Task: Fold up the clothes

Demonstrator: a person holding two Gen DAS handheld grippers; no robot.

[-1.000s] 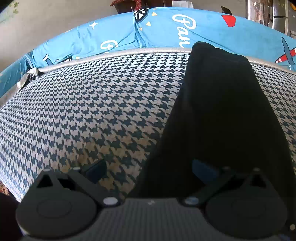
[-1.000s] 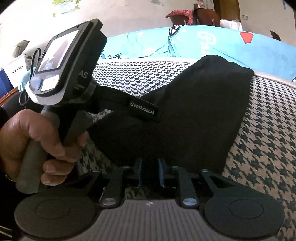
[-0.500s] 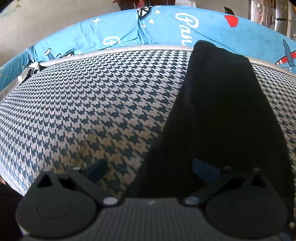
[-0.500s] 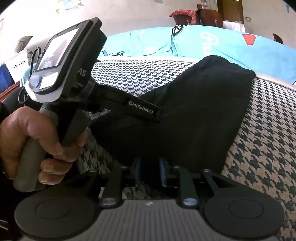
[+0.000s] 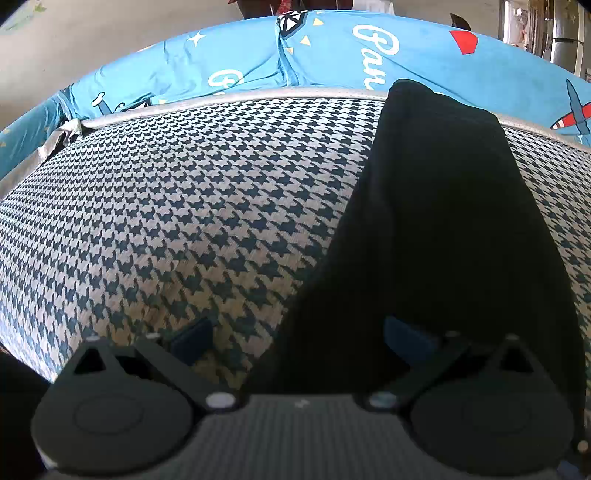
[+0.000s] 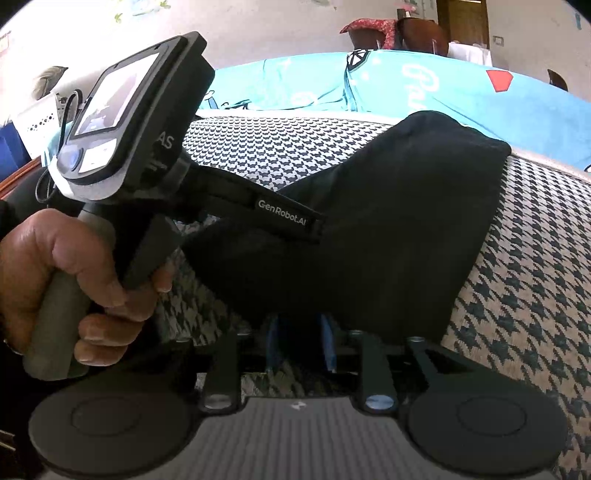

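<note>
A black garment (image 5: 443, 221) lies in a long folded strip on the houndstooth surface (image 5: 184, 206), reaching to its far edge. My left gripper (image 5: 295, 339) stands open over the garment's near left edge, with one finger above the pattern and the other above the black cloth. In the right wrist view the same garment (image 6: 388, 229) fills the middle. My right gripper (image 6: 302, 343) has its blue fingers close together on the garment's near edge. A hand (image 6: 74, 273) holds the left gripper's handle, and its finger bar (image 6: 284, 214) reaches over the cloth.
A bright blue printed sheet (image 5: 332, 55) covers the area behind the silver-trimmed far edge (image 5: 221, 98). A white perforated basket (image 6: 40, 118) stands at the far left. Chairs with a red cloth (image 6: 376, 29) stand beyond the sheet.
Both views shift only slightly. The left gripper has edged forward and stays open. The right gripper keeps its hold on the garment's near edge.
</note>
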